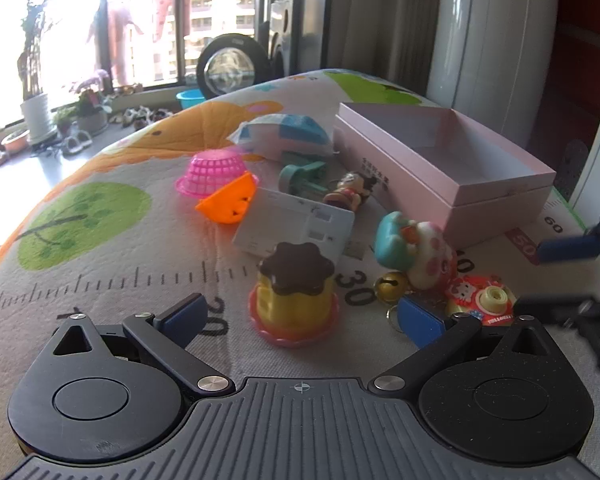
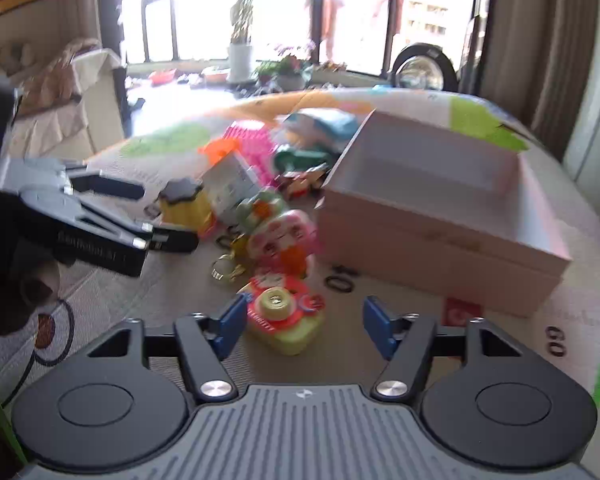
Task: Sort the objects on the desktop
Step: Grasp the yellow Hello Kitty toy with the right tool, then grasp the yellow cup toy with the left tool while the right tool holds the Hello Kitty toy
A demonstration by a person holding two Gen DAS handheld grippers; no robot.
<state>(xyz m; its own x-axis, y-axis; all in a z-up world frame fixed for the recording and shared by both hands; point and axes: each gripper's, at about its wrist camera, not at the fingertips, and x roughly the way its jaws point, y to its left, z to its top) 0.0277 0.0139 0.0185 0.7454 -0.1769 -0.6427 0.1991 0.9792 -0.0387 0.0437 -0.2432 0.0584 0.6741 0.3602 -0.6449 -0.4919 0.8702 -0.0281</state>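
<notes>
Toys lie on a printed play mat. My left gripper is open, with a yellow pudding toy with a brown top just ahead between its fingers. My right gripper is open, its blue pads on either side of a red and green toy camera, which also shows in the left wrist view. An open pink box stands at the back right and shows in the right wrist view. The left gripper shows at the left of the right wrist view. The right gripper shows at the right edge of the left wrist view.
A pink-spotted plush keychain, a gold bell, a white card, an orange toy, a pink basket, a green toy, a small figure and a blue-white packet crowd the mat's middle.
</notes>
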